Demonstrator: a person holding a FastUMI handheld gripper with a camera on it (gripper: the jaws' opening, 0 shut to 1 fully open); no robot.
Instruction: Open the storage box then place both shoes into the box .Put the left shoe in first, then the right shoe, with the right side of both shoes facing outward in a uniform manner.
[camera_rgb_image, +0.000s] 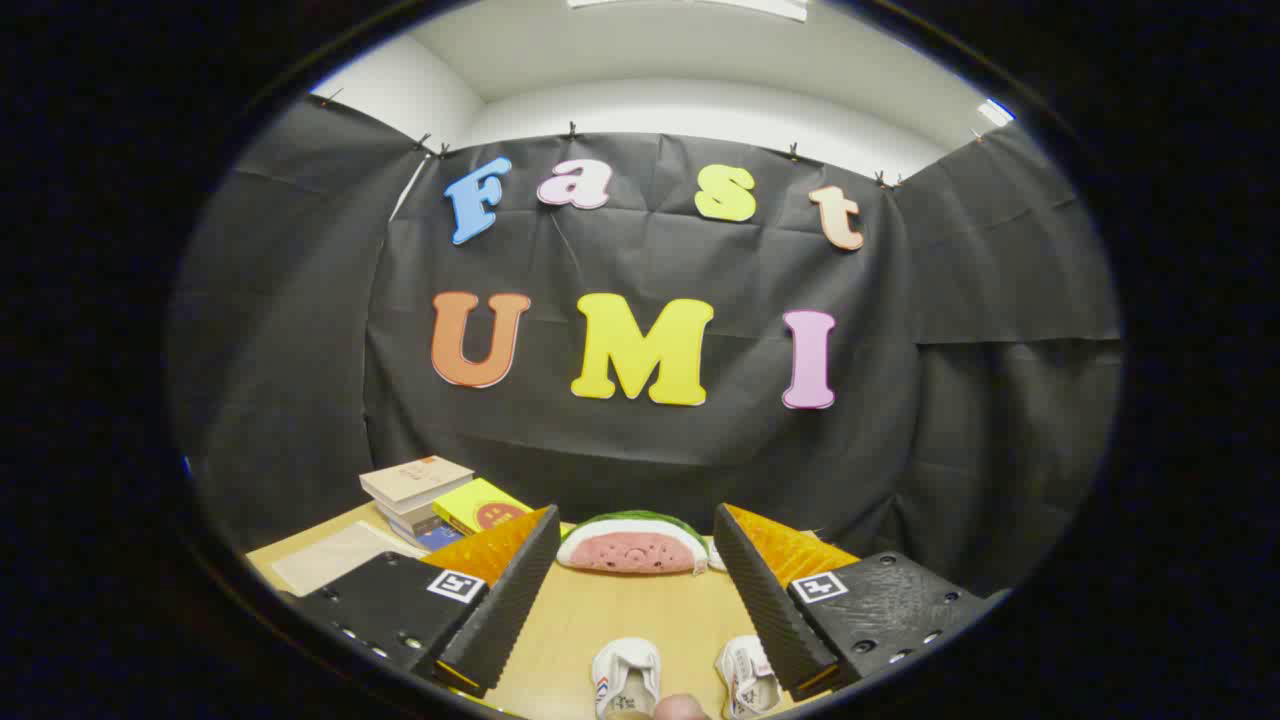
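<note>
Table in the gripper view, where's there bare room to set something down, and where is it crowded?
The widest bare patch of table runs between the open gripper fingers, from the two white shoes up to the watermelon slice toy. Crowded: the book stack and yellow book beyond the left finger, with a flat sheet beside them.

My gripper (637, 600) fingers spread wide, gripping nothing, held above the wooden table (620, 615). Between them, below: two white shoes, left shoe (627, 680) and right shoe (747, 677), side by side. Beyond the fingertips: watermelon-slice toy (632, 545). Past my left finger: stack of books (440, 500).
</note>
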